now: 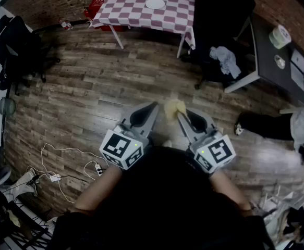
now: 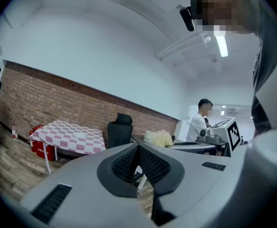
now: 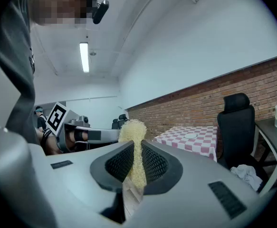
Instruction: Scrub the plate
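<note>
A white plate [image 1: 155, 3] lies on the far table with the red-and-white checked cloth [image 1: 136, 15]; it shows small in the left gripper view as the plate [image 2: 79, 135] and in the right gripper view as the plate [image 3: 191, 136]. My right gripper [image 1: 180, 112] is shut on a pale yellow scrubbing pad [image 1: 173, 108], whose fluffy top [image 3: 132, 133] sticks up between the jaws. My left gripper [image 1: 155, 108] is shut with nothing in it. Both are held close together over the wooden floor, well short of the table.
A black office chair [image 1: 222, 14] stands right of the checked table. A dark desk [image 1: 279, 51] with a roll of tape sits at the far right. White cables and a power strip [image 1: 92, 168] trail on the floor at the left. A person [image 2: 200, 120] sits in the background.
</note>
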A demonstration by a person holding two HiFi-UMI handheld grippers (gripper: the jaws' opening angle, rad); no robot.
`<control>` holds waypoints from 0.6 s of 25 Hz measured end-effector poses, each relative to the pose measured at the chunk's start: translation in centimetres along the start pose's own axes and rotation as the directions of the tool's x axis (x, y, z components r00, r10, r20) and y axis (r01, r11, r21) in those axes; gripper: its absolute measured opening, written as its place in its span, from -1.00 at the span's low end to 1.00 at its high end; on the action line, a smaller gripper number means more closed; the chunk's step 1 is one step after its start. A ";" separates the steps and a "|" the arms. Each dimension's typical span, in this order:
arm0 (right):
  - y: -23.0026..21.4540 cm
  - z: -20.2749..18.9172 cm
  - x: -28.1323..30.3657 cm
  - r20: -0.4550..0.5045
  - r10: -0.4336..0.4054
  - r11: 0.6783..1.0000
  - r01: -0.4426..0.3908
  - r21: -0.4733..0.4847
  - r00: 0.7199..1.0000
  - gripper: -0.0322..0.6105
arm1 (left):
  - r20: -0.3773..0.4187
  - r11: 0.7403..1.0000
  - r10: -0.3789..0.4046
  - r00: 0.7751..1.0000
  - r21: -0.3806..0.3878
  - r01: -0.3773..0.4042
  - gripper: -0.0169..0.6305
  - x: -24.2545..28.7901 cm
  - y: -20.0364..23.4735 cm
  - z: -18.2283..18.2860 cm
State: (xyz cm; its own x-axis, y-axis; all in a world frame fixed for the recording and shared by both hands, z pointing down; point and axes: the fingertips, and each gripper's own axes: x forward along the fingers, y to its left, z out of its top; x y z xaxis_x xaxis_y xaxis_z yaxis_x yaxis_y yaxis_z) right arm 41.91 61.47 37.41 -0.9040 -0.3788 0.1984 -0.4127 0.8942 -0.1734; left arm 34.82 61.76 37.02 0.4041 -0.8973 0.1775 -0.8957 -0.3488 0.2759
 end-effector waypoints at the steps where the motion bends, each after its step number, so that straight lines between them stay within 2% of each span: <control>1: 0.1 0.0 0.3 0.000 0.001 1.000 -0.001 -0.001 1.000 -0.76 | 0.001 1.000 -0.002 1.000 0.006 0.002 -0.92 -0.1 0.2 0.1; 8: 0.4 0.0 2.9 -0.013 -0.001 1.000 0.001 0.002 1.000 -0.75 | 0.001 1.000 -0.003 1.000 0.006 0.003 -0.92 -0.6 2.7 0.4; 15: 0.4 1.0 8.7 0.010 0.006 0.999 -0.006 0.036 1.000 -0.75 | -0.002 1.000 0.006 1.000 -0.003 -0.006 -0.92 -0.9 8.8 1.5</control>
State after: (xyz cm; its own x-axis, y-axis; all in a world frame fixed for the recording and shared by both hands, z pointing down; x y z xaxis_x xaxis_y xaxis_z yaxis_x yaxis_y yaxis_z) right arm 33.78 58.29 38.11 -0.9075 -0.3758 0.1878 -0.4108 0.8874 -0.2093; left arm 26.28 59.11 37.84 0.3994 -0.8987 0.1810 -0.8974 -0.3430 0.2774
